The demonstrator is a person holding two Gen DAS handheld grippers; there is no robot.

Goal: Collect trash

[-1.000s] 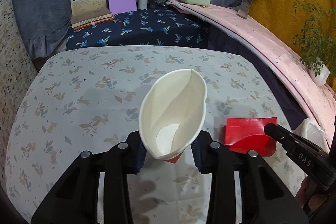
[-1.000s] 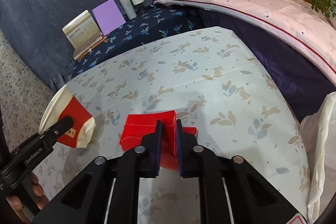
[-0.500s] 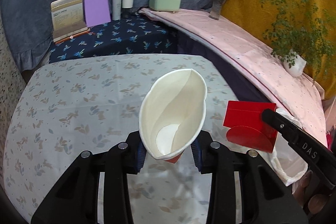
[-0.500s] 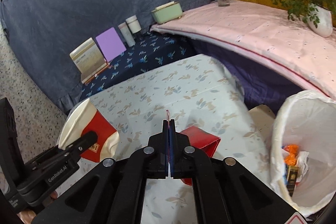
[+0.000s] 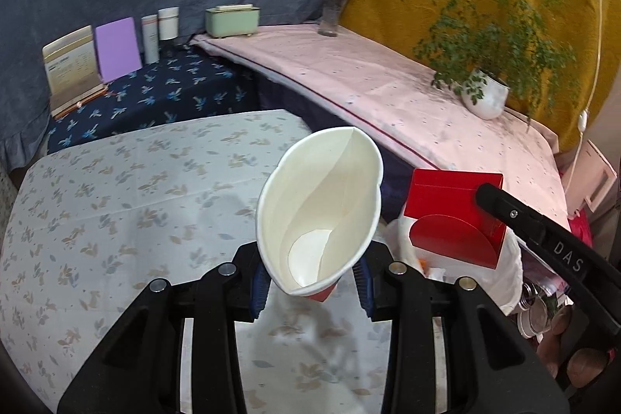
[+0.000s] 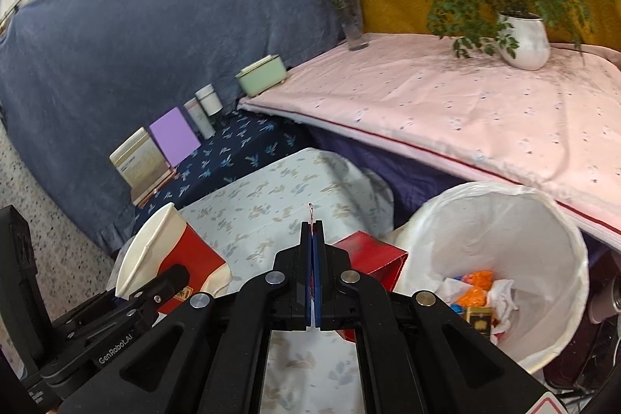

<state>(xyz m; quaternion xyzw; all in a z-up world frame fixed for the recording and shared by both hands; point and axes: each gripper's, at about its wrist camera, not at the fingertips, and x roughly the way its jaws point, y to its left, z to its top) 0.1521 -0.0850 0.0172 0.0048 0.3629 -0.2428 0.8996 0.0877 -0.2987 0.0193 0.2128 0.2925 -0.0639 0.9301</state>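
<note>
Carry both items over the lined trash bin (image 6: pixel 504 258) at the lower right of the right wrist frame before releasing. Your left hand-held gripper (image 5: pixel 310 286), partly open, squeezes the crushed paper cup (image 5: pixel 322 208) at frame centre. Your right hand-held gripper (image 6: pixel 312 243), fully closed, pinches a thin edge of the red carton (image 5: pixel 454 212). Centre each item above the bin's opening, then open the jaws.

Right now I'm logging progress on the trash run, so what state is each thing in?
Paper cup: squashed oval, empty, clamped in the left hand-held gripper.
Red carton: flattened, pinched in the shut right hand-held gripper, beside the bin.
Trash bin: open, white liner fitted, wrappers and tissue at the bottom.
Floral table: bare where visible.
</note>
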